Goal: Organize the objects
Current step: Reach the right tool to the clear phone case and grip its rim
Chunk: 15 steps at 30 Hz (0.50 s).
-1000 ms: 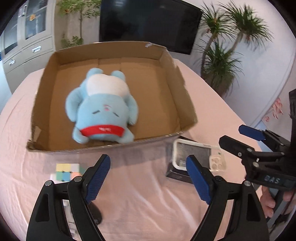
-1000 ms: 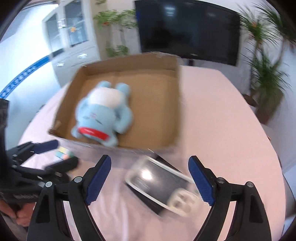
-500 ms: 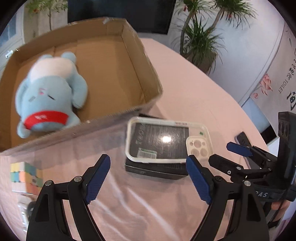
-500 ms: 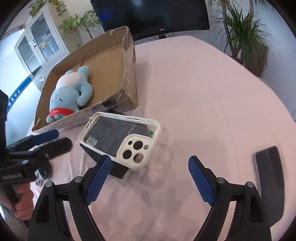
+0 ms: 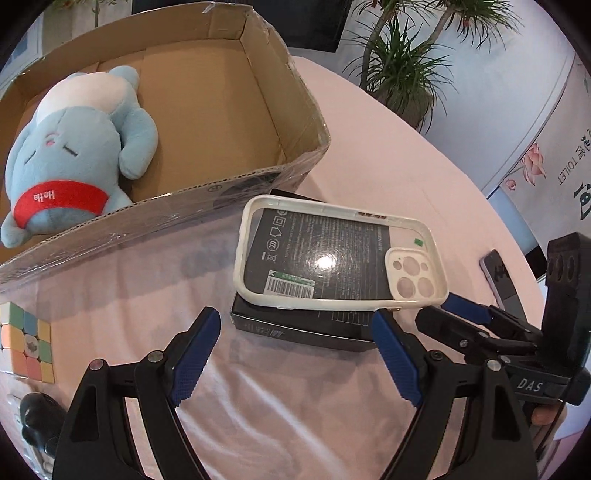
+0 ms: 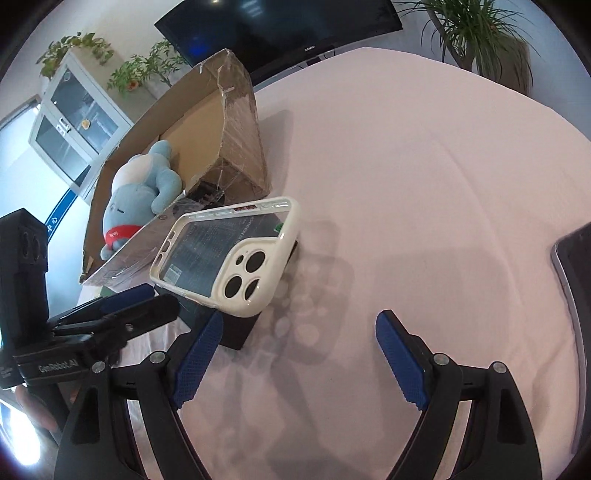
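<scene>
A white phone case (image 5: pixel 340 254) lies on a black box (image 5: pixel 303 328) on the pink tablecloth, just in front of the cardboard box (image 5: pixel 236 122). A blue plush toy (image 5: pixel 70 155) lies inside the cardboard box. My left gripper (image 5: pixel 295 354) is open and empty, close in front of the black box. My right gripper (image 6: pixel 295 358) is open and empty, to the right of the case (image 6: pixel 229 254); it also shows in the left wrist view (image 5: pixel 469 325), its tips near the case's right end. A colour cube (image 5: pixel 26 339) sits at the left.
A dark phone (image 6: pixel 572 280) lies on the cloth at the right, also seen in the left wrist view (image 5: pixel 498 277). A dark object (image 5: pixel 37 417) lies at the lower left. Potted plants (image 5: pixel 399 66), a TV (image 6: pixel 280 29) and a cabinet (image 6: pixel 74 122) stand beyond the table.
Both grippers have moved closer to the phone case and black box. The left view swung right from the cardboard box; the right view swung right, bringing the dark phone into view.
</scene>
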Motion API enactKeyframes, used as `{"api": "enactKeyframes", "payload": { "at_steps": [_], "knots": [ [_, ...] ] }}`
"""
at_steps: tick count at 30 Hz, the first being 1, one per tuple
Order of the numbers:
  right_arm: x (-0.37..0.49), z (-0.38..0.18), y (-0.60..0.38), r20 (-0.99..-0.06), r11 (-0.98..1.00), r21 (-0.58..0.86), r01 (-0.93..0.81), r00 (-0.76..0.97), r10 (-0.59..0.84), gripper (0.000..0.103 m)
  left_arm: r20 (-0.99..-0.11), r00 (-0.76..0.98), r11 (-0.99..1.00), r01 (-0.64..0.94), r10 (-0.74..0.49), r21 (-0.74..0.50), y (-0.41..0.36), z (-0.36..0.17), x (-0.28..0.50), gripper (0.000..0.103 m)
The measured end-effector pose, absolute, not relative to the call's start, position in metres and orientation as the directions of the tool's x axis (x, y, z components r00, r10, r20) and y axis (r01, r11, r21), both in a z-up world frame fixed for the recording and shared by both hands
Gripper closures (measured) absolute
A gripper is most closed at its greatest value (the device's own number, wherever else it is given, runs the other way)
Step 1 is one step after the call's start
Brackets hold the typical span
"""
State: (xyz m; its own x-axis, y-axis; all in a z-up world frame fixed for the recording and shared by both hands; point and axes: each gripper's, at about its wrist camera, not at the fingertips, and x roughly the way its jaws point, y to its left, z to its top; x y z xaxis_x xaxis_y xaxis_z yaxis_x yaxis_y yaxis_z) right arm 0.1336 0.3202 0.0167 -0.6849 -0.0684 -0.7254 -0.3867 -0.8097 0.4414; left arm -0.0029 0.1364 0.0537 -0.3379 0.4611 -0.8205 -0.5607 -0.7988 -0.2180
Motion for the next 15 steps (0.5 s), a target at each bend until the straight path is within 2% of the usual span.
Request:
{"api": "enactKeyframes", "payload": {
  "at_steps": [8, 11, 13, 15],
  "knots": [
    [0.140, 0.023, 0.332, -0.675, -0.764, 0.511, -0.394, -0.734, -0.073, 0.017, -0.792, -0.328, -0.794, -0.532, 0.515, -0.296, 0.124, 0.062, -0.019, 0.019],
    [0.134, 0.032, 0.332, -0.660, -0.770, 0.514, -0.378, -0.748, -0.074, 0.019, -0.800, -0.334, -0.819, -0.485, 0.499, -0.308, 0.120, 0.060, -0.034, 0.020],
    [0.130, 0.035, 0.331, -0.672, -0.776, 0.491, -0.395, -0.738, -0.050, 0.024, -0.816, -0.345, -0.840, -0.464, 0.464, -0.281, 0.117, 0.056, -0.041, 0.025],
    [0.117, 0.031, 0.328, -0.708, -0.784, 0.459, -0.418, -0.705, -0.039, 0.046, -0.833, -0.327, -0.846, -0.460, 0.446, -0.271, 0.120, 0.050, -0.048, 0.048]
  ]
}}
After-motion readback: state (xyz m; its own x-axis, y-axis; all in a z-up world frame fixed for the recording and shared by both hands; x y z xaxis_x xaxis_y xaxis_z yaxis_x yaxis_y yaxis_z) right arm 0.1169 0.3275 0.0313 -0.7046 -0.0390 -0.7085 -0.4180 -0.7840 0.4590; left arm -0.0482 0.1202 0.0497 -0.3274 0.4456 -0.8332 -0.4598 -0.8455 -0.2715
